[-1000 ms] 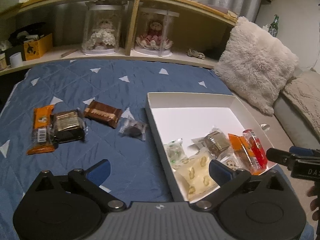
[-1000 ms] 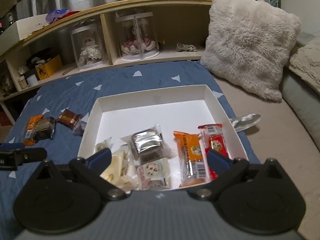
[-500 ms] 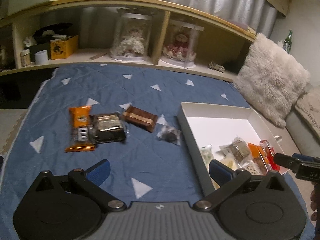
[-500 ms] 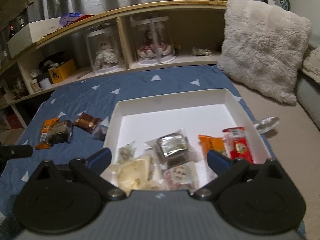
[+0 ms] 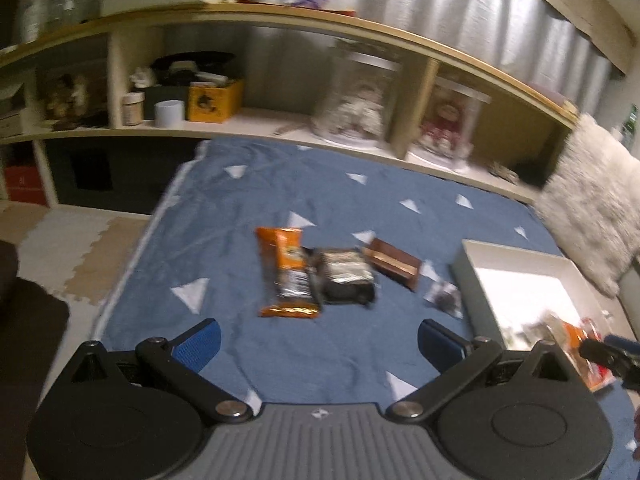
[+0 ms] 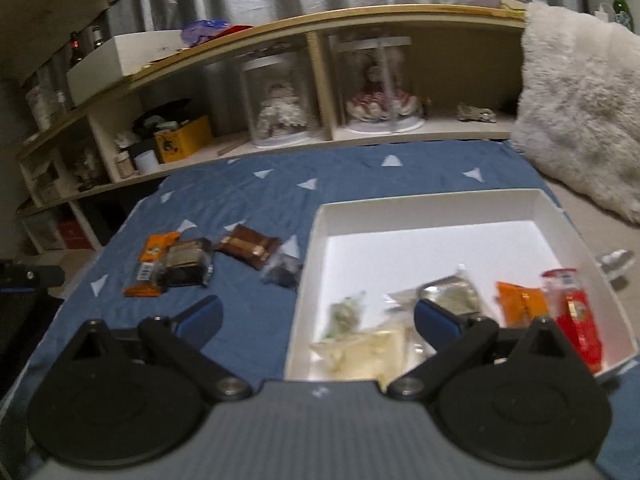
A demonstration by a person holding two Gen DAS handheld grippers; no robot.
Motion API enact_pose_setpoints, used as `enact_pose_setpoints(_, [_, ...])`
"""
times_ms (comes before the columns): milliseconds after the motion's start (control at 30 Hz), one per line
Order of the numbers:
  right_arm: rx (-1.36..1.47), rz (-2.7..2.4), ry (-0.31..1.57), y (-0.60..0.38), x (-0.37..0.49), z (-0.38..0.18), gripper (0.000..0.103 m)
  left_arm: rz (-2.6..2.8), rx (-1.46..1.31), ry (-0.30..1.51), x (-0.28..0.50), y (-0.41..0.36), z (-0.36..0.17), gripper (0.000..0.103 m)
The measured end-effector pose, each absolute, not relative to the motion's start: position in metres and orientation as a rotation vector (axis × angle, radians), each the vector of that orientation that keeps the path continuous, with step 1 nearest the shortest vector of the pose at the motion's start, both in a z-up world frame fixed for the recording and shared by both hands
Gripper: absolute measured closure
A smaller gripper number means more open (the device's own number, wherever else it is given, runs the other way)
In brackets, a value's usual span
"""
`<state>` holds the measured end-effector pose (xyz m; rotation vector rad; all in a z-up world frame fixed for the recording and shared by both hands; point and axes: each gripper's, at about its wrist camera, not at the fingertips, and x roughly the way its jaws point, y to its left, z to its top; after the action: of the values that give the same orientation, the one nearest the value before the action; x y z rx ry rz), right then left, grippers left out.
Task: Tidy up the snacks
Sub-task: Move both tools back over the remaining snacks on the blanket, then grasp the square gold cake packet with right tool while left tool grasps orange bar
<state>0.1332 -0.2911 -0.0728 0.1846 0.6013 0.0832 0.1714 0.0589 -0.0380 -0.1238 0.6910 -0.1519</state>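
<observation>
Several loose snacks lie in a row on the blue quilt: an orange packet (image 5: pixel 286 272) (image 6: pixel 151 264), a dark packet (image 5: pixel 346 276) (image 6: pixel 187 263), a brown bar (image 5: pixel 394 263) (image 6: pixel 247 246) and a small dark sweet (image 5: pixel 444 298) (image 6: pixel 282 271). A white box (image 5: pixel 464 272) (image 6: pixel 316 248) to their right holds several wrapped snacks, among them a red packet (image 6: pixel 574 312). My left gripper (image 5: pixel 318 342) hangs open, near side of the loose snacks, holding nothing. My right gripper (image 6: pixel 316 320) is open over the box's near left corner, empty.
A wooden shelf unit (image 5: pixel 256 120) (image 6: pixel 400 132) with doll cases, a yellow box and jars runs along the far side. A fluffy pillow (image 5: pixel 596 208) (image 6: pixel 580 100) leans at the right. Floor mats (image 5: pixel 60 248) lie left of the quilt's edge.
Both grippers have swung left and drawn back. The loose snacks now sit centred in the left wrist view, and they show more fully in the right wrist view. Both stay open.
</observation>
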Motion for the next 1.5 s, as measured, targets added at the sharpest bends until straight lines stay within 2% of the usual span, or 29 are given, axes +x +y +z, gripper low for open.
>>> enact_pose_setpoints(333, [0.092,0.196,0.604,-0.248,0.156,-0.076,0.001,-0.102,-0.164,0.682,0.214,0.068,-0.048,0.0])
enact_pose_setpoints(567, [0.131,0.195,0.577,-0.232,0.195,-0.083,0.0,-0.002,-0.279,0.726,0.253,0.077,-0.078,0.0])
enact_pose_setpoints(667, [0.185,0.198,0.612,-0.225,0.22,-0.089,0.0,-0.004,-0.274,0.8,0.267,0.073,-0.093,0.0])
enact_pose_setpoints(833, [0.254,0.233,0.684,-0.208,0.268,-0.098,0.0,-0.029,-0.214,0.795,0.28,0.066,-0.1,0.002])
enact_pose_setpoints(1067, [0.384,0.284,0.786,-0.177,0.327,-0.106,0.0,-0.079,-0.202,0.808,0.293,0.063,-0.106,0.021])
enact_pose_setpoints(1267, [0.345,0.309,0.928,-0.145,0.364,-0.122,0.001,-0.066,-0.239,0.843,0.302,0.072,-0.118,0.027])
enact_pose_setpoints(1300, [0.337,0.314,0.949,-0.142,0.366,-0.125,0.003,-0.069,-0.242,0.849,0.303,0.072,-0.12,0.028])
enact_pose_setpoints(1367, [0.32,0.316,0.984,-0.138,0.369,-0.129,0.017,-0.072,-0.239,0.852,0.304,0.07,-0.121,0.028])
enact_pose_setpoints(1400, [0.321,0.307,0.993,-0.139,0.369,-0.131,0.03,-0.073,-0.237,0.852,0.304,0.07,-0.122,0.028])
enact_pose_setpoints(1500, [0.383,0.324,0.98,-0.151,0.359,-0.134,0.033,-0.072,-0.24,0.845,0.305,0.069,-0.122,0.028])
